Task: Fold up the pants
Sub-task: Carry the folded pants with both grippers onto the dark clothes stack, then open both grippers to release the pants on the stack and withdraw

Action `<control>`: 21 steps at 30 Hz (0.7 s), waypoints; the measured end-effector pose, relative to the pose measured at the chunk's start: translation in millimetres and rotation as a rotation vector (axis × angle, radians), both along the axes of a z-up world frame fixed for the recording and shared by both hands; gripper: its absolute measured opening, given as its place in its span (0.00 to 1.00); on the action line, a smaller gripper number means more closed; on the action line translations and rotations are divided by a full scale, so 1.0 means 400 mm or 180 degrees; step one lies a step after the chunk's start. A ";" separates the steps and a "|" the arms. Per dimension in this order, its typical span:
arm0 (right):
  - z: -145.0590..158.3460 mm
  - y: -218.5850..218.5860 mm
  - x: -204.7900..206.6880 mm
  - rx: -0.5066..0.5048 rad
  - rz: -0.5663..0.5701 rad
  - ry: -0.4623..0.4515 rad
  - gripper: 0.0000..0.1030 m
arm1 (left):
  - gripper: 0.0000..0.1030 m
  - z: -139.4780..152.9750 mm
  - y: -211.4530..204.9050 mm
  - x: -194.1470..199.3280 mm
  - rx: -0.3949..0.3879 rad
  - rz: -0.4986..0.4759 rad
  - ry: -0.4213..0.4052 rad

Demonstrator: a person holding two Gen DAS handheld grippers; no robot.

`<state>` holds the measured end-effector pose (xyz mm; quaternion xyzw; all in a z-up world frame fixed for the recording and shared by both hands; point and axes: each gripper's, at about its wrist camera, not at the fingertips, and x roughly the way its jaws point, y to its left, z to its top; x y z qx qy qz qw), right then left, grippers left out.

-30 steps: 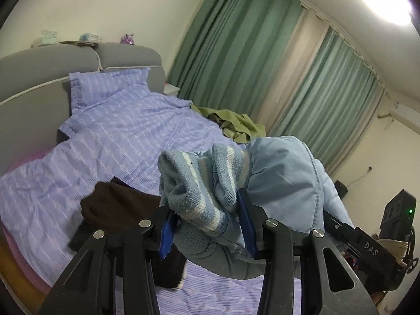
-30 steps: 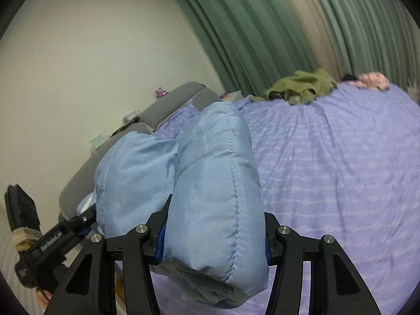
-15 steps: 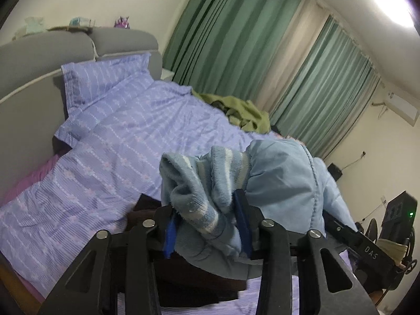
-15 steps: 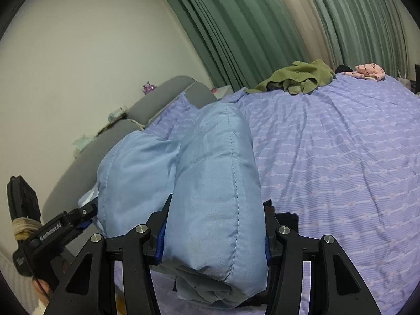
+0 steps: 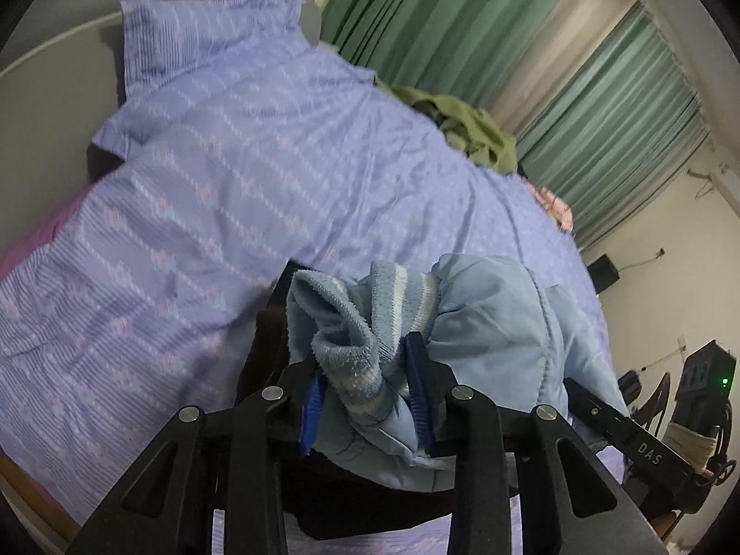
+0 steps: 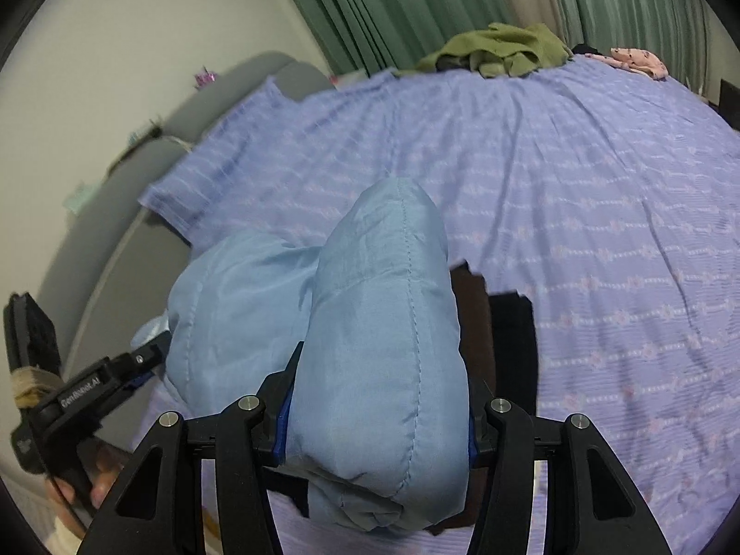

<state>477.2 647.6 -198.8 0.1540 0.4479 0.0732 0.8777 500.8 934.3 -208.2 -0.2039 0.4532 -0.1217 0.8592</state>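
The light blue padded pants (image 5: 499, 323) are folded into a thick bundle held between both grippers above the bed. My left gripper (image 5: 365, 393) is shut on the end with the fleecy striped lining (image 5: 342, 323). My right gripper (image 6: 377, 421) is shut on the smooth quilted end of the pants (image 6: 379, 333). The left gripper also shows at the left of the right wrist view (image 6: 138, 365), and the right gripper's body at the right of the left wrist view (image 5: 638, 439). Dark brown and black folded clothes (image 6: 499, 323) lie right under the bundle.
The bed has a lilac patterned cover (image 5: 231, 185) and a matching pillow (image 5: 203, 32) against a grey headboard (image 6: 115, 212). An olive green garment (image 6: 504, 48) and a pink one (image 6: 640, 60) lie at the far edge by green curtains (image 5: 462, 23).
Both grippers have tilted downward and lowered the pants bundle toward the dark clothes on the bed. Both grips are unchanged.
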 end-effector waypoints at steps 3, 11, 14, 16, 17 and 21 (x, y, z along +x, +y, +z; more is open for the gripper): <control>-0.026 -0.003 -0.006 -0.0150 0.0001 0.0100 0.64 | 0.40 -0.016 0.005 -0.010 0.0125 -0.0065 0.0059; 0.024 -0.004 -0.038 -0.0724 -0.0038 -0.0049 0.78 | 0.62 0.002 -0.002 -0.059 0.0750 -0.0022 0.0007; 0.054 -0.001 -0.052 -0.0793 -0.0026 -0.0127 0.78 | 0.61 0.052 0.003 -0.093 0.0939 0.0187 -0.0147; 0.079 -0.001 -0.065 -0.0793 0.0010 -0.0223 0.78 | 0.63 0.095 0.008 -0.122 0.1003 0.0281 -0.0298; 0.094 -0.002 -0.075 -0.0778 0.0026 -0.0277 0.78 | 0.64 0.123 0.007 -0.141 0.1019 0.0291 -0.0378; 0.143 -0.008 -0.119 -0.0710 0.0114 -0.0445 0.78 | 0.69 0.201 -0.023 -0.208 0.1209 0.0271 -0.0626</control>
